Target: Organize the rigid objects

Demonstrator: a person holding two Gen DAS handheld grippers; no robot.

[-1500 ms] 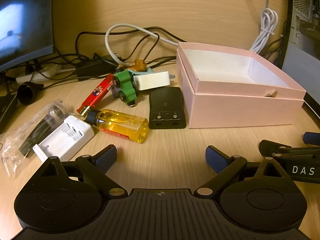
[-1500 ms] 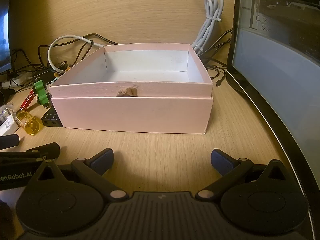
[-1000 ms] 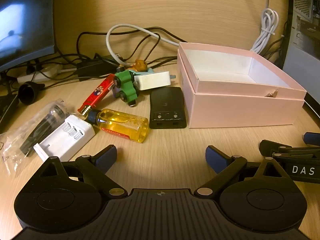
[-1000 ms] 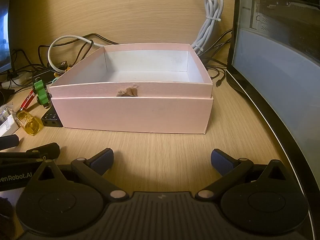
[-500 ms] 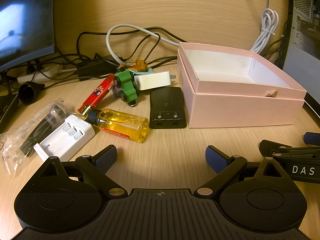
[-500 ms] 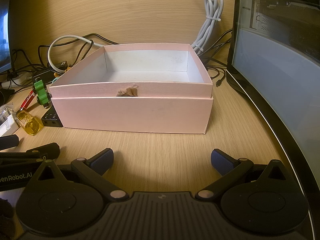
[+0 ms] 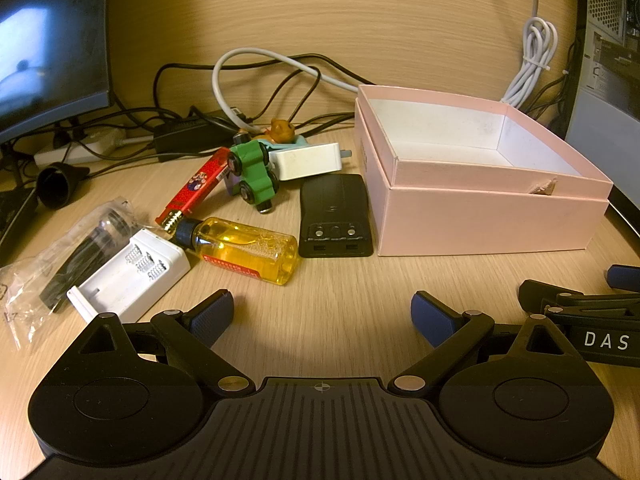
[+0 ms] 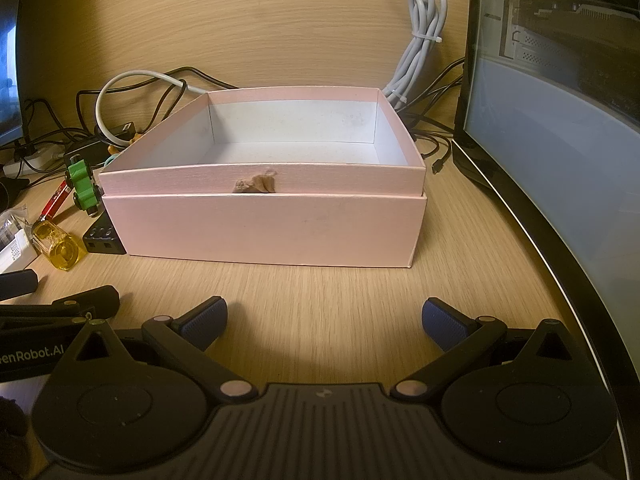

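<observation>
An open pink box [image 7: 480,216] [image 8: 264,232] stands on the wooden desk with nothing visible inside. Left of it lie a black battery pack [image 7: 335,216], a yellow liquid bottle [image 7: 244,250], a white battery charger [image 7: 128,274], a red lighter [image 7: 196,186], a green toy car [image 7: 254,174], a white adapter [image 7: 306,160] and a small brown figure [image 7: 282,130]. My left gripper [image 7: 322,314] is open and holds nothing, just short of the bottle and battery pack. My right gripper [image 8: 324,318] is open in front of the box's near wall.
A clear plastic bag [image 7: 60,256] with a dark item lies far left, near a black funnel [image 7: 58,184]. Cables [image 7: 256,84] and a power strip run along the back wall. A monitor [image 7: 48,40] stands left; a computer case [image 8: 560,80] flanks the box on the right.
</observation>
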